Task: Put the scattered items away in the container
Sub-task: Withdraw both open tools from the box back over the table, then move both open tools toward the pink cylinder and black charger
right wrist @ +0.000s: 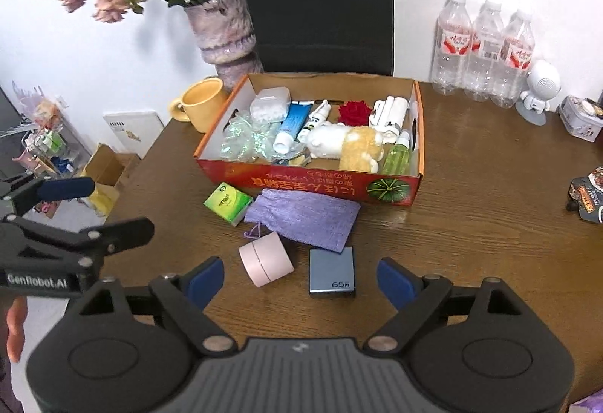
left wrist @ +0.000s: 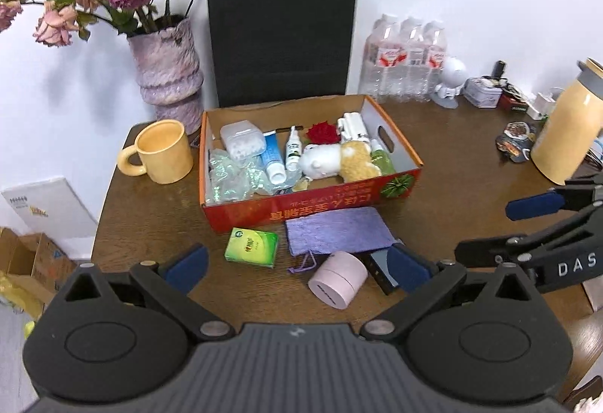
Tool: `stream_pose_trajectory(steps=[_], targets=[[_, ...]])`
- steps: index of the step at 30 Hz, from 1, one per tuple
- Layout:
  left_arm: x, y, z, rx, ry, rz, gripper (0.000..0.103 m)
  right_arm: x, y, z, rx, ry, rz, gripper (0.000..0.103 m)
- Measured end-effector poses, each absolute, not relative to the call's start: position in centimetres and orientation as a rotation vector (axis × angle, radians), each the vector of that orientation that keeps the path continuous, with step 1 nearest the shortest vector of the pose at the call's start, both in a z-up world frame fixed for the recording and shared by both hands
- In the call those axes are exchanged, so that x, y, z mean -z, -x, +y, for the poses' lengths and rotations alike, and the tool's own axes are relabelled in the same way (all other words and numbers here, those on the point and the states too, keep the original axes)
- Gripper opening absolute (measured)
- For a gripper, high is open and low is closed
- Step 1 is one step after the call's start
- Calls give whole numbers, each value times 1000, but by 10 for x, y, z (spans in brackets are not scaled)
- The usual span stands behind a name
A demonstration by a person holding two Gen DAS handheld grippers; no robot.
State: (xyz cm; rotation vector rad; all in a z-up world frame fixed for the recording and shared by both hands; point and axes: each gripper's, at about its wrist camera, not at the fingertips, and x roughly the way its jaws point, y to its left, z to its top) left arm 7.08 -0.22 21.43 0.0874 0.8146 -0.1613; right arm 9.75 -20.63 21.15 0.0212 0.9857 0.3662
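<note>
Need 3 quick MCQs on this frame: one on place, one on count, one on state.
1. Where is the purple pouch?
A. in the box
B. on the table against the box front
C. under the mug

2. How many water bottles stand by the wall?
A. two
B. three
C. five

3. What is the right gripper doing?
A. open, holding nothing
B. shut on the charger
C. shut on the pink jar

Answers:
1 B: it lies flat before the box.
2 B: three caps show.
3 A: the charger and pink jar lie free between its spread fingers.
</note>
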Motion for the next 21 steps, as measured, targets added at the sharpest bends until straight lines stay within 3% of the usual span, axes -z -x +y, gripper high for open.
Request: stream_pose_trajectory(steps=[8,14,21], targets=[[-176,-5,0,131,-1,643,103,-184,-36,-208,-333,-21,823,91],[-98,52,-7,94,-4,487,103,-110,23,-213,-294,30,628,95],[-52,54,-4,73,-17,498,103,-49,43,-223,-275,-32,541,95]])
